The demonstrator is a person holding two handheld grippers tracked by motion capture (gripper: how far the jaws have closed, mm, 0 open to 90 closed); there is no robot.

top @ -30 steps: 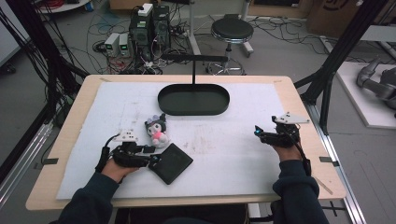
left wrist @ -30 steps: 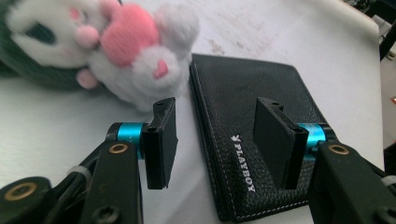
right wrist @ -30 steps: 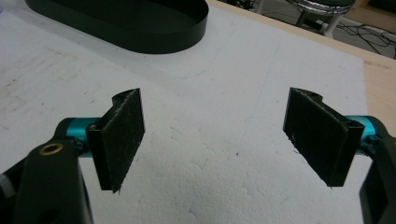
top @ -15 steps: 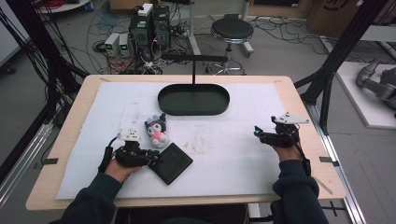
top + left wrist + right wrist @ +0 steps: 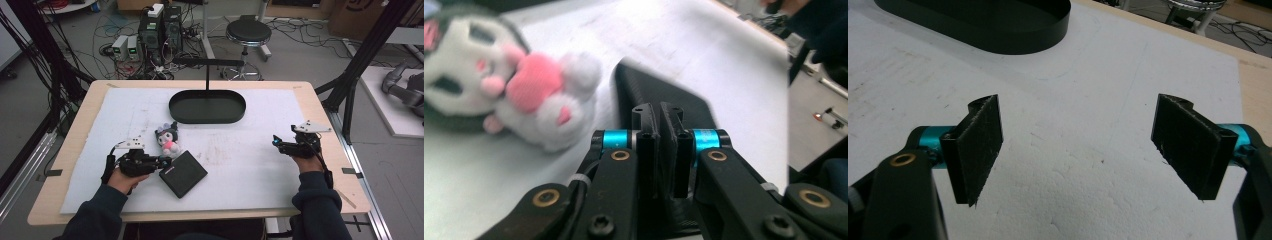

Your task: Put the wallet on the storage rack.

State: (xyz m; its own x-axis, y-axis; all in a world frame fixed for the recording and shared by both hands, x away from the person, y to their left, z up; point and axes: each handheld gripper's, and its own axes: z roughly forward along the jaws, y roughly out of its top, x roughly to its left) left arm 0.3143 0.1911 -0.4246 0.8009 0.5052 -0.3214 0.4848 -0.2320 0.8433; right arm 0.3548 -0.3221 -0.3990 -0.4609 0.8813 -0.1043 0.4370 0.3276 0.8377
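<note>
Left gripper (image 5: 161, 161), in the lower left of the high view, has just been closing its jaws, and now they are pressed together on the near corner of the black flat case (image 5: 183, 173). In the left gripper view the jaws meet at the middle of the frame, with the case (image 5: 659, 92) reaching up and to the right from them, so its body lies ahead of the claw. The case lies diagonally on the white mat (image 5: 250, 165), one corner toward this gripper. The plush toy (image 5: 168, 141) is just above the case, close to the jaws but not held. Right gripper (image 5: 1078, 145) is well apart, at the right of the high view, with jaws wide and nothing between them. The left hand is clearly nearer to the case.
</note>
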